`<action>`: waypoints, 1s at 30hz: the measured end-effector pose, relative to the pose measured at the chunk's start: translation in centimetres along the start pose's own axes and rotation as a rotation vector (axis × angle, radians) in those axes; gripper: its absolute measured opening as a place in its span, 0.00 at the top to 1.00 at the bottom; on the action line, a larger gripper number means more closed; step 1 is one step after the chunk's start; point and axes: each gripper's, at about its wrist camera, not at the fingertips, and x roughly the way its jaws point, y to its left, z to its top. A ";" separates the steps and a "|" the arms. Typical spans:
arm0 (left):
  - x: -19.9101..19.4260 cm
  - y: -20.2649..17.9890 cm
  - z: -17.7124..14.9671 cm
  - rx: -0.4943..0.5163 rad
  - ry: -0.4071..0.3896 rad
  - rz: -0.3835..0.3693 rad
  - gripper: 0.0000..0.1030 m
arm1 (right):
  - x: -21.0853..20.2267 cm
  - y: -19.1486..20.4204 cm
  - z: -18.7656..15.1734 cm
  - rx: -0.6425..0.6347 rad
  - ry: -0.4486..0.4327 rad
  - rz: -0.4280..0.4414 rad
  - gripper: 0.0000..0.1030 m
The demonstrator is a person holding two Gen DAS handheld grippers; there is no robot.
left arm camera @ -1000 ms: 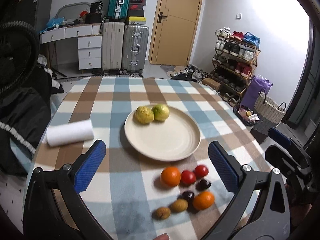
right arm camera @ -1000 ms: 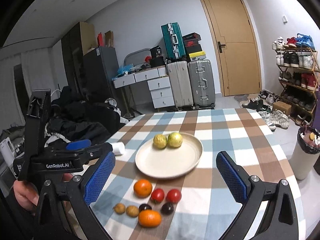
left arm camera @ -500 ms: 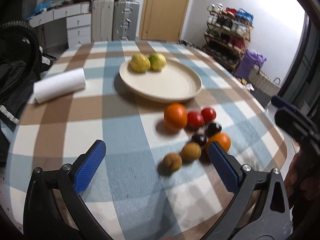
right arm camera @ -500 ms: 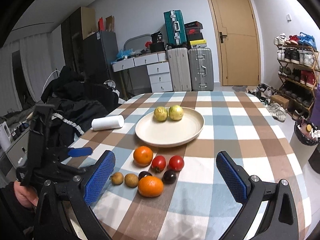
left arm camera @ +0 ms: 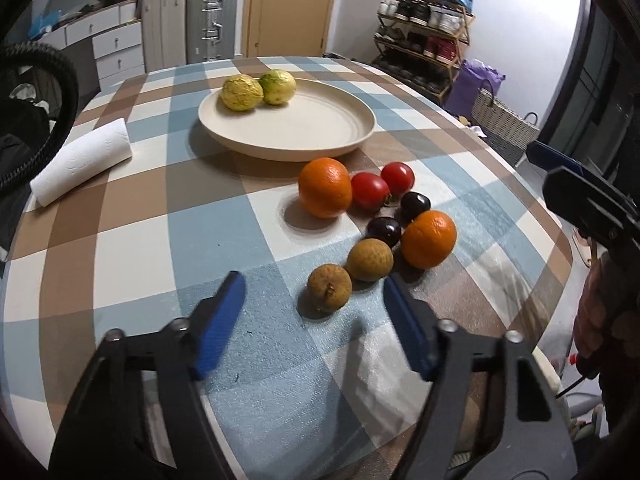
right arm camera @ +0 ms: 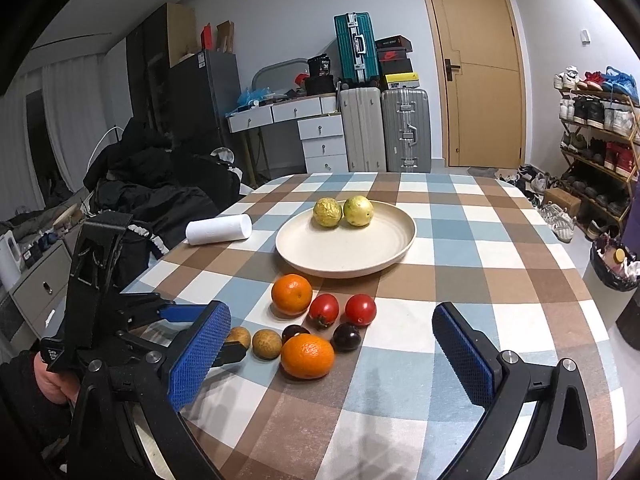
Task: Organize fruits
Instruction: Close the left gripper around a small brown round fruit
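The room had pale walls, a tan wooden door point(right arm camera: 478, 68), two grey hard-shell suitcases point(right arm camera: 384, 130) with a teal suitcase point(right arm camera: 356, 52) above them, a white chest of drawers point(right arm camera: 320, 136) and a loaded wooden shoe rack point(right arm camera: 596, 128) at the right. A round desk covered in a blue, brown and white checked cloth point(right arm camera: 480, 240) filled the foreground. On it sat a wide cream round plate point(left arm camera: 316, 128) holding two yellow-green guavas point(left arm camera: 258, 88) at its far edge, with a white paper-towel roll point(left arm camera: 82, 160) lying on its side to the left. Near the plate lay the loose fruit: two oranges point(left arm camera: 325, 187), two red tomatoes point(left arm camera: 370, 191), two dark plums point(left arm camera: 415, 206) and two small brown longans point(left arm camera: 329, 293), clustered close together. The left gripper point(left arm camera: 312, 320) hung low just in front of the nearest longan, jaws spread apart and empty. The right gripper point(right arm camera: 332, 356) hovered above the desk's near edge, jaws wide apart and holding nothing.
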 end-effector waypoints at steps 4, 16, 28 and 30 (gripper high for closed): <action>0.3 0.0 -0.1 0.013 0.014 -0.024 0.53 | 0.1 0.1 -0.1 -0.001 0.004 0.000 0.00; 0.5 0.3 -0.1 0.019 0.017 -0.073 0.79 | 0.3 -0.2 -0.2 0.010 0.013 0.000 0.00; -0.3 0.6 0.2 0.010 -0.013 -0.077 0.79 | 0.7 -0.6 -0.5 0.035 0.045 0.035 0.00; -0.7 0.8 0.3 0.005 -0.025 -0.075 0.79 | 0.9 -0.7 -0.6 0.048 0.056 0.052 0.00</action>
